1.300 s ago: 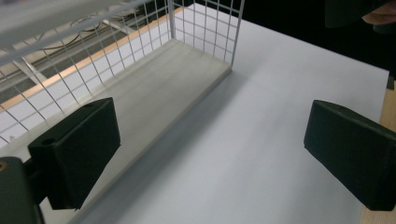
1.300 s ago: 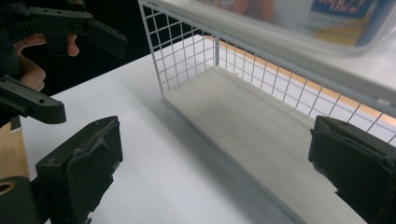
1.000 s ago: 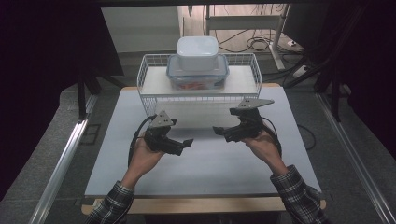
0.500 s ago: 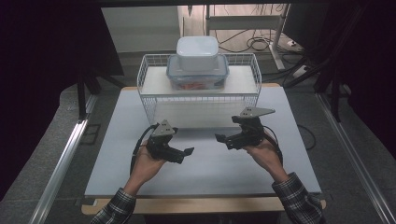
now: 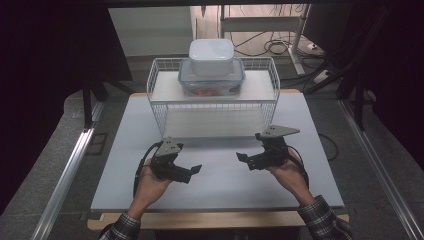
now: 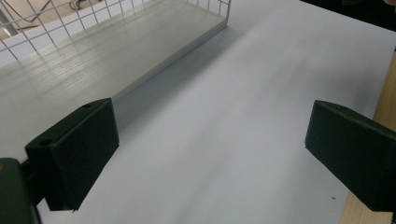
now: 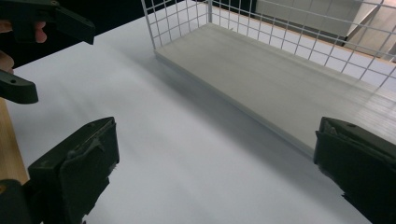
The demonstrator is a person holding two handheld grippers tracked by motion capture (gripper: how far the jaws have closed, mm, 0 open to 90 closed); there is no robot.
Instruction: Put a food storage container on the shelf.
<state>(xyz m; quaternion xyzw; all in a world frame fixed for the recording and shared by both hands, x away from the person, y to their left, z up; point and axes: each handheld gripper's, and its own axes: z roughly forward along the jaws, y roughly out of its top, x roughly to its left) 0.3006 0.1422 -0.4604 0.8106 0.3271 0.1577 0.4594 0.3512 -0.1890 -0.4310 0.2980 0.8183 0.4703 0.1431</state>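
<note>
A white wire shelf rack [image 5: 212, 107] stands at the back of the white table [image 5: 215, 175]. On its top shelf sits a clear lidded container [image 5: 212, 82] with red contents, and a white lidded box [image 5: 211, 56] is stacked on it. My left gripper [image 5: 192, 172] hovers over the table's front left, open, jaws pointing right. My right gripper [image 5: 244, 159] hovers at the front right, open, jaws pointing left. In the left gripper view the gripper [image 6: 210, 154] holds nothing, with the rack's lower shelf [image 6: 102, 56] ahead. In the right gripper view the gripper [image 7: 215, 172] is also empty.
The rack's lower shelf [image 7: 280, 84] is a bare pale board. The other gripper [image 7: 28, 51] and a hand show at the upper left of the right gripper view. A wooden table edge [image 5: 215, 219] runs along the front. Dark floor, rails and cables surround the table.
Both grippers have drawn back toward the front of the table, away from the rack, and sit lower. Their jaws stay open and empty.
</note>
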